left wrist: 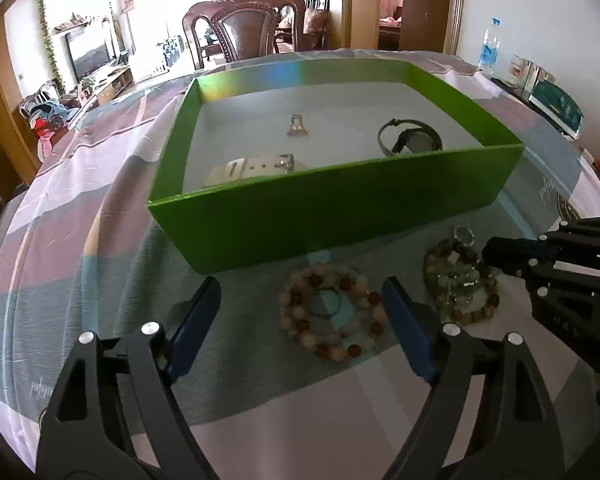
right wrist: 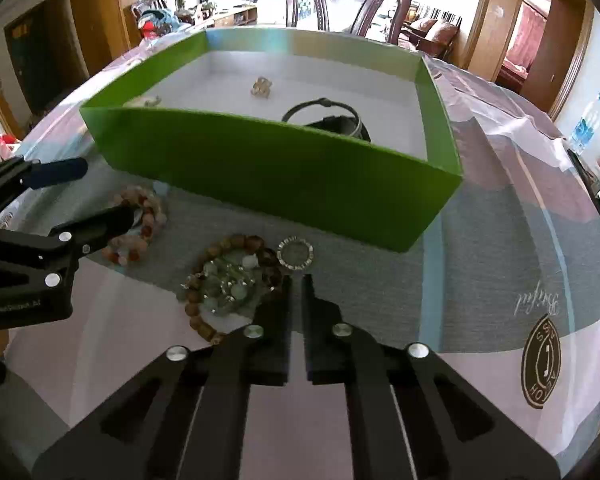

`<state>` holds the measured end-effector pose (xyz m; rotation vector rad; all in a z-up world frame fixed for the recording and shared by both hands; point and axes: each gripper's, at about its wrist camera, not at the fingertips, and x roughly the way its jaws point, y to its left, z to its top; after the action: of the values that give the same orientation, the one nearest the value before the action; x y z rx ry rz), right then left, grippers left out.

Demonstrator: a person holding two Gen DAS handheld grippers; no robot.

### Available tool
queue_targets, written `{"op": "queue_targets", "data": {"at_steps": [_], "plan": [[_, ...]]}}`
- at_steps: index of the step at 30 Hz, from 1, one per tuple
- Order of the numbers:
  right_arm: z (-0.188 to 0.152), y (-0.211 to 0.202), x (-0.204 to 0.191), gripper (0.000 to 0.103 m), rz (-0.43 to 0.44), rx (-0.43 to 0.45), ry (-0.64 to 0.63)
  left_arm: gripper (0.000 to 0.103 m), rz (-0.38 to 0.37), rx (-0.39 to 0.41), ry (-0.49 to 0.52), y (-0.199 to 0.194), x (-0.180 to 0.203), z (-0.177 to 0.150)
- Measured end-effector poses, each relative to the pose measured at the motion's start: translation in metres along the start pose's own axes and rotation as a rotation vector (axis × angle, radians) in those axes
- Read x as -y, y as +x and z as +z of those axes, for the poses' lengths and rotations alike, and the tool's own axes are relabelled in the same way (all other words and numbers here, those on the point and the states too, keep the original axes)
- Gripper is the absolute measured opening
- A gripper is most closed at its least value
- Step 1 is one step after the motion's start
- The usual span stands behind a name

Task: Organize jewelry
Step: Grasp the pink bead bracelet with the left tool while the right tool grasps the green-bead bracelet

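A green box (left wrist: 340, 208) (right wrist: 260, 168) sits on the table and holds a black watch (left wrist: 410, 138) (right wrist: 332, 120), a pale strap with a buckle (left wrist: 256, 168) and a small gold piece (left wrist: 297, 125) (right wrist: 261, 87). In front of it lie a pink-and-red bead bracelet (left wrist: 330, 314) (right wrist: 138, 224), a brown bead bracelet with green stones (left wrist: 462, 282) (right wrist: 230, 280) and a silver ring (right wrist: 296, 254). My left gripper (left wrist: 302, 300) is open, its fingers either side of the pink bracelet. My right gripper (right wrist: 297, 280) is shut and empty, just behind the ring.
The table has a striped pink, grey and white cloth (left wrist: 80, 200) (right wrist: 520, 240). A wooden chair (left wrist: 244, 28) (right wrist: 348, 0) stands behind the table. A water bottle (left wrist: 490, 48) and boxes (left wrist: 552, 100) stand at the far right.
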<state>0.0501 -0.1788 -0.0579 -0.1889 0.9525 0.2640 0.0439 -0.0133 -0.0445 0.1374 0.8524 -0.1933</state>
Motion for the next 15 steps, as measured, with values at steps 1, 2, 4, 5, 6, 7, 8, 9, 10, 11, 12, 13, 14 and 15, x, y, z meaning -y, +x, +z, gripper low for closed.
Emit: {"op": "queue_targets", "data": {"at_steps": [1, 2, 4, 5, 6, 7, 8, 9, 10, 11, 12, 13, 14, 15], "plan": [[0.000, 0.001, -0.001, 0.003, 0.003, -0.004, 0.000, 0.082, 0.001, -0.003, 0.004, 0.001, 0.001, -0.001], [-0.001, 0.001, -0.002, 0.002, 0.006, -0.008, -0.001, 0.082, 0.003, -0.003, 0.007, 0.002, 0.001, -0.001], [-0.001, 0.001, -0.002, 0.002, 0.010, -0.005, 0.003, 0.081, 0.005, -0.006, 0.007, 0.003, 0.001, -0.002], [-0.001, 0.000, -0.001, 0.002, 0.012, 0.000, 0.008, 0.081, 0.003, -0.006, 0.004, 0.002, 0.000, -0.002], [0.000, -0.001, 0.001, 0.002, 0.013, 0.004, 0.014, 0.081, 0.002, -0.005, 0.002, 0.002, 0.000, -0.002], [0.000, -0.003, 0.003, 0.002, 0.010, 0.011, 0.025, 0.081, 0.005, -0.003, -0.002, 0.002, 0.000, -0.001], [0.001, -0.005, 0.006, 0.002, 0.006, 0.017, 0.038, 0.081, 0.008, -0.003, -0.005, 0.002, -0.001, -0.001], [0.001, -0.006, 0.009, 0.002, 0.003, 0.021, 0.049, 0.081, 0.011, -0.004, -0.008, 0.002, -0.002, -0.001], [0.003, -0.005, 0.012, 0.002, 0.001, 0.021, 0.056, 0.081, 0.014, -0.005, -0.010, 0.002, -0.003, -0.001], [0.003, -0.005, 0.014, 0.002, -0.001, 0.019, 0.061, 0.081, 0.016, -0.007, -0.013, 0.003, -0.003, 0.000], [0.003, -0.004, 0.016, 0.002, -0.003, 0.015, 0.074, 0.076, 0.017, -0.008, -0.015, 0.003, -0.004, 0.000], [0.003, -0.003, 0.018, 0.004, -0.001, 0.009, 0.084, 0.072, 0.020, -0.014, -0.015, 0.005, -0.004, 0.000], [0.004, -0.001, 0.020, 0.011, 0.003, 0.002, 0.090, 0.067, 0.021, -0.021, -0.014, 0.006, -0.005, 0.000], [0.004, 0.002, 0.021, 0.017, 0.011, -0.013, 0.096, 0.063, 0.017, -0.029, -0.015, 0.008, -0.005, -0.001]]}}
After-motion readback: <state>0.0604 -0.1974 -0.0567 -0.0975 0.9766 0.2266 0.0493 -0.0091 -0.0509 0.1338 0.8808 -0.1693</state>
